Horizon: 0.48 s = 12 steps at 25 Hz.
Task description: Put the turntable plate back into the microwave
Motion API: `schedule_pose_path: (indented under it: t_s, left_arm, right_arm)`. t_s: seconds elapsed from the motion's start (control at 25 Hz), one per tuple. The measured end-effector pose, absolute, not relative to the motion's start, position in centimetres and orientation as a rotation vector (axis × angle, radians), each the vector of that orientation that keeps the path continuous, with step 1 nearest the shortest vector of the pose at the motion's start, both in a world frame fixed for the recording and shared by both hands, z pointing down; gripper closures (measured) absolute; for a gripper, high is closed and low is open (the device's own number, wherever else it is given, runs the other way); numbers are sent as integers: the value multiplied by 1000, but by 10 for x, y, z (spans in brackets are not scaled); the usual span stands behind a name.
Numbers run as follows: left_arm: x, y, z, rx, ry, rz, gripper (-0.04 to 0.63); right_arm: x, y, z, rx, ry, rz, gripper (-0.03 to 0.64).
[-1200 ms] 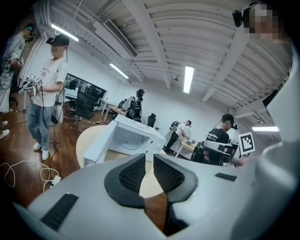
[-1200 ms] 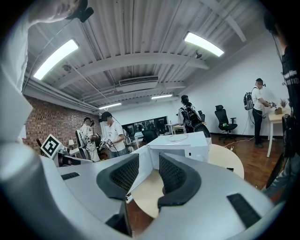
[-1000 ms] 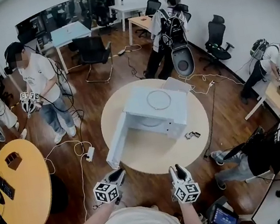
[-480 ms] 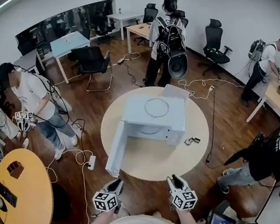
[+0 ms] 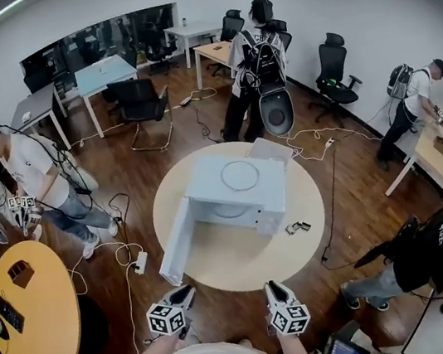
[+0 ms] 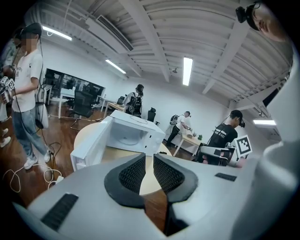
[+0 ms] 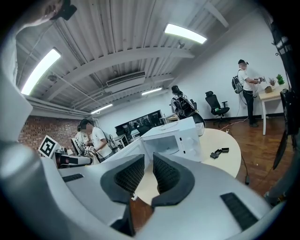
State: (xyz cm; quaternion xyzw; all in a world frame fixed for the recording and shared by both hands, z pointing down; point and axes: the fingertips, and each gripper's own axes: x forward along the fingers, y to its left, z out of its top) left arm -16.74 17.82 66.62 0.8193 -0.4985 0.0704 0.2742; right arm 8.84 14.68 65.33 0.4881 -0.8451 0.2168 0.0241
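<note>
The plate (image 5: 240,175) lies flat on top of the microwave (image 5: 269,199), and I read it as clear glass, since only its round outline shows against the white casing. It sits straight ahead of both grippers, across the table (image 5: 244,261) and well apart from them. Being round, it has no long axis to line up with, so I judge the approach turns on reaching its rim from the near side.

The right gripper (image 5: 274,287) is more directly in line with the plate. The left gripper (image 5: 185,291) faces the open door (image 5: 174,243), which swings out on that side, so I'd count the right as the better placed of the 2.

In the left gripper view the jaws are closed with nothing in them. The right jaws have just been closing and now stand a narrow slit apart, also empty (they would need to spread again for the rim). The pads on both are black and ribbed.

The microwave is a smooth white box. Its cavity faces me, with a pale round shape on the floor (image 6: 125,138) that I can't identify. The table is round, with a pale matt top.
</note>
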Motion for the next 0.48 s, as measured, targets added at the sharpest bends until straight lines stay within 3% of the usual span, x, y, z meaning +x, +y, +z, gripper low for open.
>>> schedule_pose_path:
  t_s: [0.48]
  left_arm:
    - [-135,195,647,2168,-1394,223,552]
  right_arm:
    - [116,134,650,1464,-2659,706,551]
